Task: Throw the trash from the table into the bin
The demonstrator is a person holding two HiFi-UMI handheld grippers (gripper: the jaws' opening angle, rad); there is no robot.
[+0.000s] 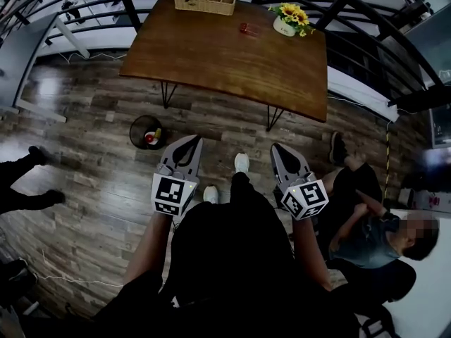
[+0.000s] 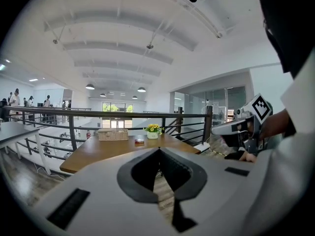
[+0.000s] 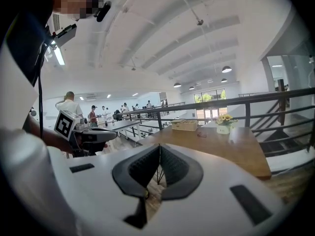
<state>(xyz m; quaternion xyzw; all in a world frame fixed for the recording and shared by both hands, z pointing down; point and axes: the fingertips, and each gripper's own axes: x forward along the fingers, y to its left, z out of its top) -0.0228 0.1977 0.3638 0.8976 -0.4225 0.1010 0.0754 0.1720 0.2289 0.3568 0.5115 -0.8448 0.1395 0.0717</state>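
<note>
Wooden table (image 1: 211, 55) with wicker basket (image 1: 204, 0), white flowerpot (image 1: 285, 26), its print illegible.

place: open-plan office on a mezzanine level, large commercial building
edge: black metal railing (image 2: 72, 132) runs round the level
ceiling: high white ribbed ceiling (image 2: 147, 38), round pendant lamps (image 2: 89, 87)
walls: glass partitions (image 2: 224, 102) on the far side
floor: wood-plank floor (image 1: 91, 153)
furniture: wooden table (image 1: 225, 55) on hairpin legs, wicker basket (image 1: 204, 0) at its far edge, flower pot (image 1: 285, 25) near its far right corner
background: rows of white desks (image 3: 118, 125), several people (image 3: 69, 104) standing among them
</note>
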